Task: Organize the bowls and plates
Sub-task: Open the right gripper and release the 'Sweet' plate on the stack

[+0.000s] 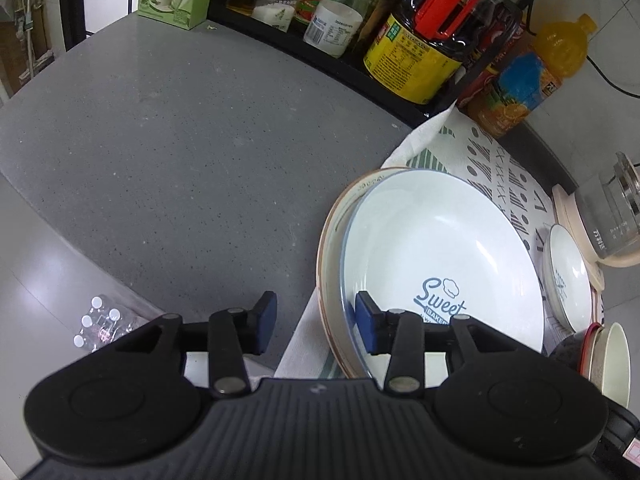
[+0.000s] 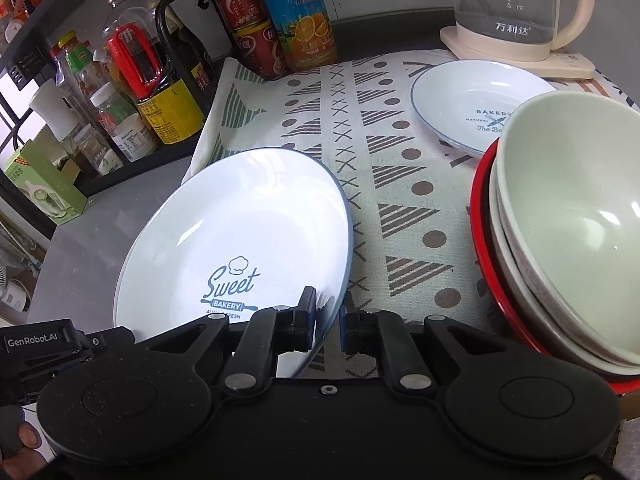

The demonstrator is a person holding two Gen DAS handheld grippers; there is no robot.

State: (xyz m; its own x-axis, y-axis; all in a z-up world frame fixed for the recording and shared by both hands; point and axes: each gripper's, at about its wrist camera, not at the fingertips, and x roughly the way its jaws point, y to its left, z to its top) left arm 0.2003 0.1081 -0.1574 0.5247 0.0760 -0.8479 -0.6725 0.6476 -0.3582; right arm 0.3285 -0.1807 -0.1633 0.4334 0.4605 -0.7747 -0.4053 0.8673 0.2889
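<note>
On the patterned cloth (image 2: 400,168) at the edge of the grey speckled counter (image 1: 180,140), your right gripper (image 2: 327,322) has its two blue-padded fingers closed on the near rim of the large white plate with the blue "Sweet Bakery" print (image 2: 240,248), one pad above the rim and one below, and the plate sits tilted with its far edge toward the bottle rack. From the left wrist view that same white plate (image 1: 440,248) lies over a second plate with a brown rim (image 1: 326,240), whose edge shows only along the left side. Your left gripper (image 1: 316,326) is spread wide: its right finger reaches over the rim of the two plates, its left finger hangs above the bare counter, and it is clamped on nothing. To the right, a pale green bowl (image 2: 576,200) is nested in a stack of bowls with a red-rimmed one at the bottom. Behind the stack, a smaller white plate with "Bakery" lettering (image 2: 472,108) lies flat on the cloth, just in front of the glass kettle on its cream base (image 2: 516,12).
</note>
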